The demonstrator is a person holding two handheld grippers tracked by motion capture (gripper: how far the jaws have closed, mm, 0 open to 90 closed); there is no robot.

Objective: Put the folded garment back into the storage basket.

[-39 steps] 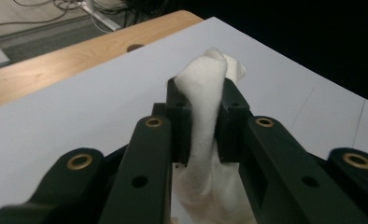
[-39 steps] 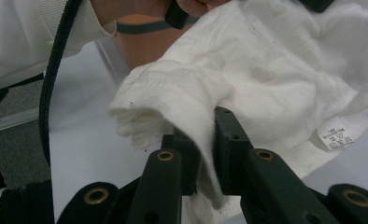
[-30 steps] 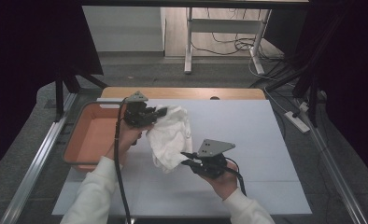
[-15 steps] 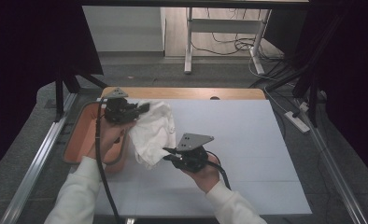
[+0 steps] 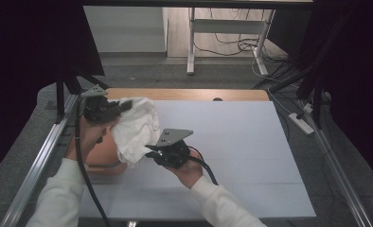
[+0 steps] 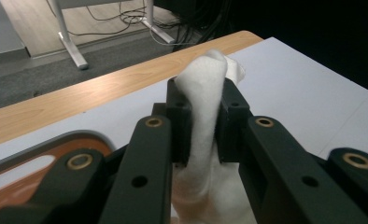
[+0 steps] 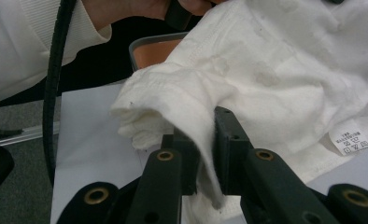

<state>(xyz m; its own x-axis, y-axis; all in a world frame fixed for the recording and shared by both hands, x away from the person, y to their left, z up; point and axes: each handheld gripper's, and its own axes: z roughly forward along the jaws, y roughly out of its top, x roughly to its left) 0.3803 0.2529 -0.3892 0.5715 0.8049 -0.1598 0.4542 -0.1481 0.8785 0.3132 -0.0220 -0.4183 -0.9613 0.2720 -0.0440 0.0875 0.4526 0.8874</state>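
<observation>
Comparing with a second ago, both grippers and the towel (image 5: 135,127) have slid left, so the cloth now hangs over the orange tray (image 5: 102,163) instead of the white table (image 5: 232,142). Left gripper (image 5: 120,106) is clamped on the towel's top fold, right gripper (image 5: 152,151) pinches its lower edge. Right gripper view catches a small label (image 7: 349,141) on the fabric; left gripper view adds the table's wooden edge (image 6: 79,100).

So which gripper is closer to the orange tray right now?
Left. The left gripper hangs over the orange tray, clamping the white towel. The right gripper holds the towel's lower edge just past the tray's right side.
</observation>
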